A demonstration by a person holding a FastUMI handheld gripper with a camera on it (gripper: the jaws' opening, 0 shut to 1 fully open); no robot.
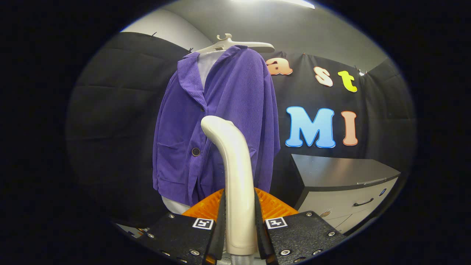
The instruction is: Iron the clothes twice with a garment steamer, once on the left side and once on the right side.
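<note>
The purple corduroy jacket (217,125) fills the middle of the frame, hung on a pale hanger (235,45) at upper centre so its front falls straight and both sides can be reached; a white lining or form shows at the collar and below the hem. Behind it the black cloth wall (110,110) spans left and right, with a grey ceiling above it. At lower right stands a cabinet (346,184) with a dark top and pale drawer fronts, well apart from the jacket.

The garment steamer (235,176) rises from bottom centre, its cream handle upright and its head curving toward the jacket front near the lower button (196,151); whether the head touches the cloth cannot be told. The gripper (240,221) clamps the handle, a finger pressing each side, which keeps the head pointed at the fabric. The head seems to lie near the placket, so which side is being steamed is unclear.
</note>
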